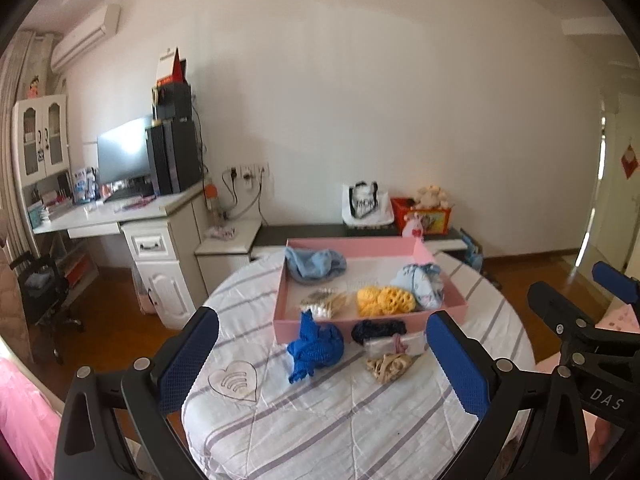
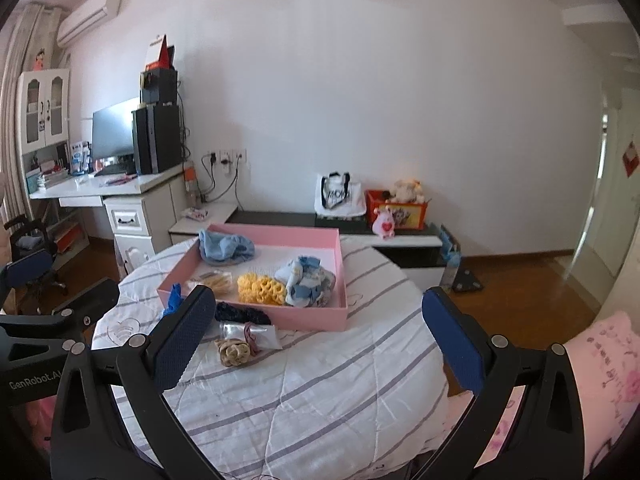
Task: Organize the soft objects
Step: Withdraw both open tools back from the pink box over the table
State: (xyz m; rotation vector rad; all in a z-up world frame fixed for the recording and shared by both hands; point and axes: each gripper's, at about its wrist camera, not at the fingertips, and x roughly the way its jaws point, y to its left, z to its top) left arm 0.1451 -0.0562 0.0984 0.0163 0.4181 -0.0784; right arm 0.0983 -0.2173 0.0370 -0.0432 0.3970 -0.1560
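- In the right wrist view, the left pad of the right hand-held gripper [image 2: 318,340] covers most of the bright blue mesh cloth [image 2: 173,302]; only its upper part shows.
- The contents of the small clear packet [image 1: 394,342] are hard to make out; a pinkish band lies on it.
- The thin pale sticks [image 1: 332,303] inside the pink tray [image 1: 362,325] are too small to identify.
- The left hand-held gripper [image 1: 322,360] hovers above the round striped tabletop [image 1: 320,420], jaws spread wide, holding nothing, pointing toward the tray.
- The right hand-held gripper is likewise wide open and empty, level beside the left one, each visible at the edge of the other's view.
- Soft objects in the tray: a blue cloth [image 1: 314,264] at the far left, two yellow sponges [image 1: 385,300] near the front, and pale blue socks [image 1: 420,284] at the right.
- On the tabletop in front of the tray lie the blue mesh cloth, a dark scrunchie [image 1: 378,330], the packet and a beige knotted piece [image 1: 388,366].
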